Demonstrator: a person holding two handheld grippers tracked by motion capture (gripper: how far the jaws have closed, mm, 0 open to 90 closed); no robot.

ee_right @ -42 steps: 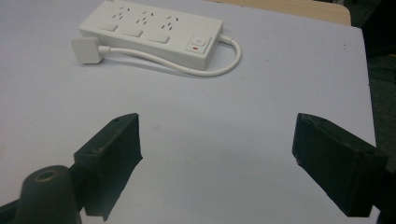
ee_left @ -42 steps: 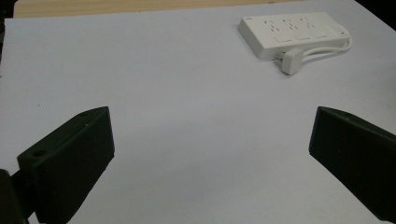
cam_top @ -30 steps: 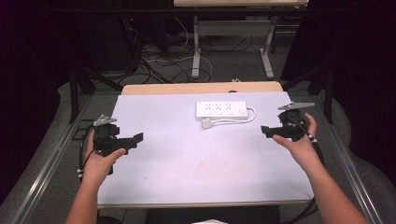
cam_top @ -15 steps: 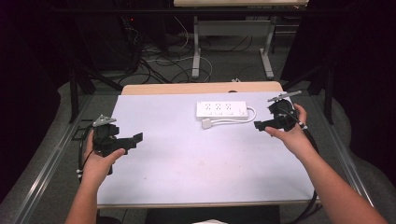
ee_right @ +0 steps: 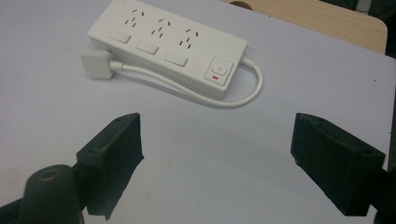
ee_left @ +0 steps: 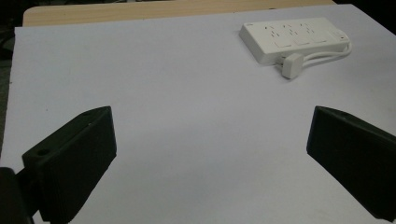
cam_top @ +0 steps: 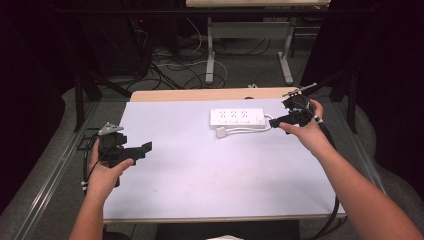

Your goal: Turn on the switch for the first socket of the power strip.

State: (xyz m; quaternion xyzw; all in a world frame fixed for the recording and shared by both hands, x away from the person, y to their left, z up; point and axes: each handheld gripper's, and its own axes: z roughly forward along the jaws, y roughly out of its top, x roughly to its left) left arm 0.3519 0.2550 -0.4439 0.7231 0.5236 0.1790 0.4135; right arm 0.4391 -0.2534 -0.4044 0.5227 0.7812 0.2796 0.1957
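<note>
A white power strip (cam_top: 236, 117) with three sockets lies at the back middle of the pale table top (cam_top: 200, 170); its short cord loops round to a white plug (cam_top: 222, 132) lying in front of it. My right gripper (cam_top: 281, 120) hovers open just right of the strip, jaws pointing at its switch end (ee_right: 219, 71). The strip (ee_right: 170, 44) and plug (ee_right: 97, 64) lie ahead of those jaws. My left gripper (cam_top: 145, 148) is open at the table's left edge, nothing between its jaws. From there the strip (ee_left: 294, 39) lies far off at the upper right.
A wooden table edge (cam_top: 210, 94) shows behind the pale sheet. Beyond it are metal desk legs (cam_top: 210, 50) and loose cables on a dark floor. A metal rail (cam_top: 45, 185) runs along the left side.
My right gripper has moved forward and left, from the table's right edge to just beside the power strip's switch end. The left gripper has stayed put.
</note>
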